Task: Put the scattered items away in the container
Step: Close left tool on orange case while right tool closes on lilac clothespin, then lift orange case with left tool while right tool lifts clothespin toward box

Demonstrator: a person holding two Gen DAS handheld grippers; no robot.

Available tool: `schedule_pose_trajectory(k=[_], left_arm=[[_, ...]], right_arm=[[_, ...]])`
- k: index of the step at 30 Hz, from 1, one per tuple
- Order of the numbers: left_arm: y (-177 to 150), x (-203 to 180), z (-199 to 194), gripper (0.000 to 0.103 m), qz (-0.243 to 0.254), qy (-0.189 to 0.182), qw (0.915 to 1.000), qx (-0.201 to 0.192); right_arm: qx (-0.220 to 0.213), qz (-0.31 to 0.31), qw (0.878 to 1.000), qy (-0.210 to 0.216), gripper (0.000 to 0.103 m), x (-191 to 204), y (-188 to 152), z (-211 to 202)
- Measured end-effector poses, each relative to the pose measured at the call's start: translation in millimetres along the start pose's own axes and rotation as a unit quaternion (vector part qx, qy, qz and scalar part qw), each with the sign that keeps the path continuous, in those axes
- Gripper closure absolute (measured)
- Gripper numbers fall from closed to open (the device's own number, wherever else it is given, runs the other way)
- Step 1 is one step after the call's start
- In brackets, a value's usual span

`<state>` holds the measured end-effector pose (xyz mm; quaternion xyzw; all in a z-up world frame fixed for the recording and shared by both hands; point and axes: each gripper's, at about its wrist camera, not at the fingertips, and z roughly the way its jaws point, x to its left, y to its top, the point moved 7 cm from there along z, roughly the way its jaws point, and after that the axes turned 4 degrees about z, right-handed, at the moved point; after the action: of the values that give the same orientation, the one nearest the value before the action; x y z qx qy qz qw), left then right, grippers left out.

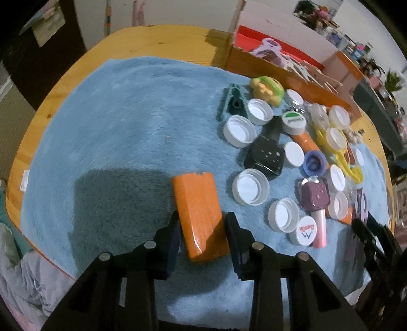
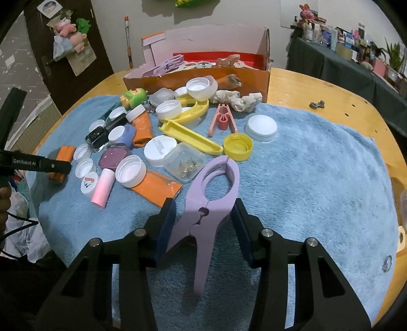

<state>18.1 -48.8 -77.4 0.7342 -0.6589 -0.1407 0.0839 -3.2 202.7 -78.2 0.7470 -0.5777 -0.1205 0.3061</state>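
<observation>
On the blue towel (image 2: 318, 163) over the tabletop (image 2: 318, 89), the left gripper (image 1: 202, 229) grasps an orange packet (image 1: 201, 216) and the right gripper (image 2: 203, 216) a lilac clip (image 2: 206, 203). The clip is pinched off-centre and may twist out before reaching the box (image 2: 193, 79).

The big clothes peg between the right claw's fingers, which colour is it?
Pale lilac, one plain colour. The clothes peg shows best in the right wrist view.

White walls (image 2: 229, 15), a dark door (image 2: 38, 51), a cluttered green-draped side table (image 2: 343, 66).
</observation>
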Motion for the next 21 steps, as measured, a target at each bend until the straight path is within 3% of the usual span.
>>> schedule_pose_trajectory(k=[7, 21], left_arm=[[0, -14, -6, 0.070, 0.048, -0.008, 0.9987, -0.014], [1, -18, 1, 0.072, 0.074, -0.003, 0.9970, -0.020]], right_arm=[[-0.008, 0.004, 1.000, 0.003, 0.065, 1, 2, -2], [-0.003, 0.007, 1.000, -0.002, 0.068, 0, 1, -1]])
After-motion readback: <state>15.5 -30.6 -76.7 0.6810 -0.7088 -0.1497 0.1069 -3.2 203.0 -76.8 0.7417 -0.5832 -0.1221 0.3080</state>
